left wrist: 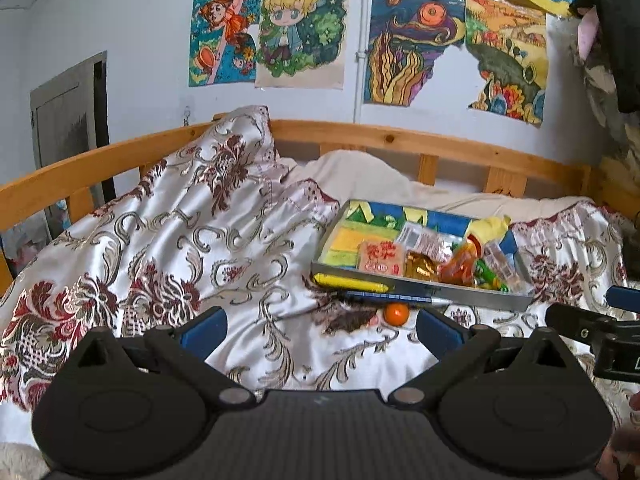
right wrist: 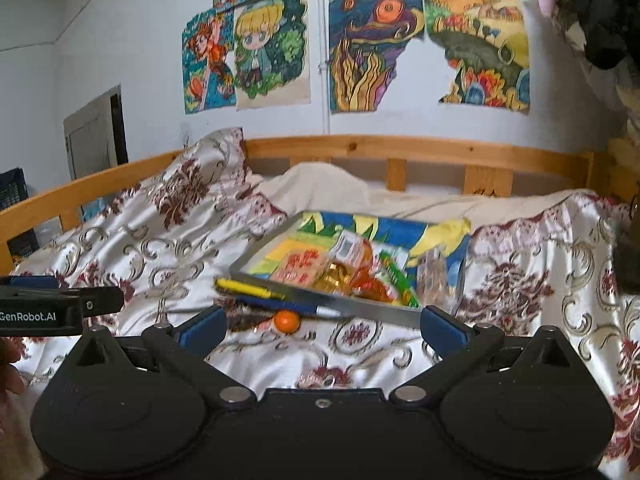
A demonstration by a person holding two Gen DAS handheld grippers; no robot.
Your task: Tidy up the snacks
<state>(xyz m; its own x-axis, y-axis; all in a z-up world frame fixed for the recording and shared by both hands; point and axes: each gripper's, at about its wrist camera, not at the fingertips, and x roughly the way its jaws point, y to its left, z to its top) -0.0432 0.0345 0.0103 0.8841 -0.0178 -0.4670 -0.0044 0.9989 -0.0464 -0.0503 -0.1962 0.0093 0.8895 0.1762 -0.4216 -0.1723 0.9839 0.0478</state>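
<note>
**Both hand-held grippers empty, loose snacks waiting before the tray**

We hold the left hand-held gripper point(left wrist: 320, 326) low over the bed with its blue fingers spread wide and nothing between them; our right hand-held gripper point(right wrist: 322, 324) hangs just beside it, equally wide apart and equally empty; beneath both lies the bedspread point(left wrist: 160, 248), a glossy patterned cloth that we judge soft and slippery, so anything pressed on it may sink or slide

Nearest ahead, on the cloth, sits the orange ball point(right wrist: 287, 321), perhaps a wrapped sweet; it looks small, round and light, likely to roll, so we would close across its middle from above; just beyond it lie the blue pen point(right wrist: 292, 307) and the yellow pen point(right wrist: 246, 289), close against the front wall of the tray; both look stiff and thin, best pinched across the barrel near mid-length

The tray point(left wrist: 472, 298) rests tilted on the rumpled bedding; inside it we see the snack packets point(left wrist: 440, 256), heaped toward the right; these look light, crinkly and crushable, so we would take them by a sealed edge and squeeze gently

Farther off stand the wooden bed rail point(left wrist: 400, 140) and the wall with its drawings point(left wrist: 304, 32)
</note>
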